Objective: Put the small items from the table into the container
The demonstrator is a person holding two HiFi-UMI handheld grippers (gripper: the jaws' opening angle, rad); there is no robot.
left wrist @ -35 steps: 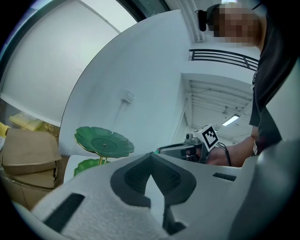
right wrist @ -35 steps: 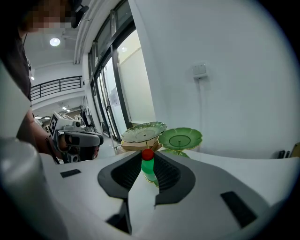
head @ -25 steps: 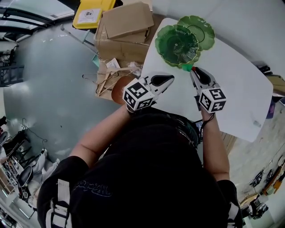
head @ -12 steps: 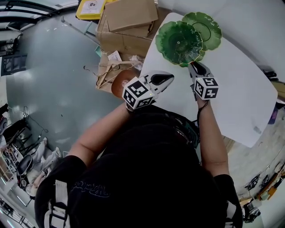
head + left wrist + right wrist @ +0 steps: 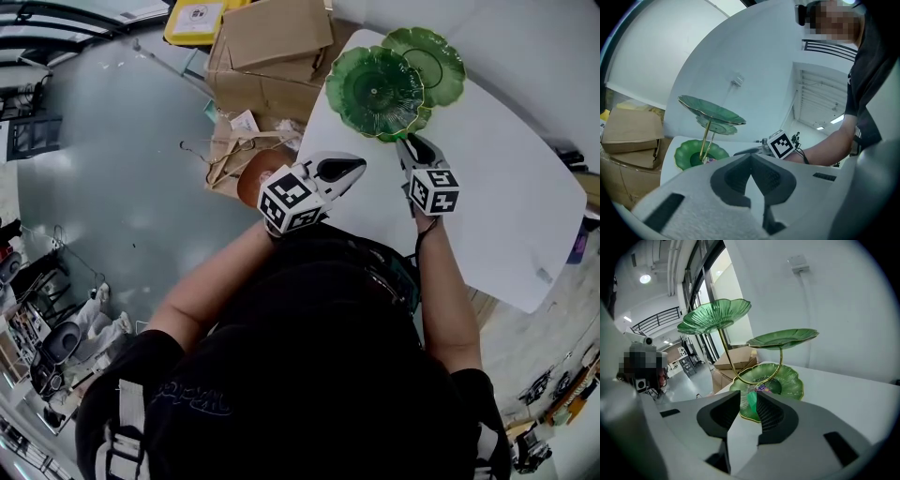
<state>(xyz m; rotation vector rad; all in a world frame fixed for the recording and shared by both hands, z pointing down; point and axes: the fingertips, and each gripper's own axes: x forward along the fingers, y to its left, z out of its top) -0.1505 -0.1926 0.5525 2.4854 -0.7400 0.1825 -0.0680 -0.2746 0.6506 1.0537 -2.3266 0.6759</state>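
Observation:
The container is a green lotus-leaf stand [image 5: 375, 80] with gold stems at the far end of the white table [image 5: 487, 178]. Its bottom dish [image 5: 785, 378] holds a small purple item [image 5: 762, 388]. My right gripper [image 5: 405, 142] reaches to that dish's near rim. Its jaws are opening. A small green item [image 5: 753, 404] still sits between them over the dish, against one pad with a gap to the other. My left gripper [image 5: 361, 165] hovers at the table's near left edge, shut and empty. Its view shows the stand [image 5: 712, 111] and the right gripper's marker cube [image 5: 781, 144].
Cardboard boxes [image 5: 272, 56], a yellow box [image 5: 197, 19] and wire hangers [image 5: 225, 155] lie on the floor left of the table. A small pale object [image 5: 544, 275] sits near the table's right corner. A wall stands close behind the stand.
My right gripper has sunk and moved forward to the bottom dish's rim, carrying the green item. Its jaws have parted a little. The left gripper has stayed put.

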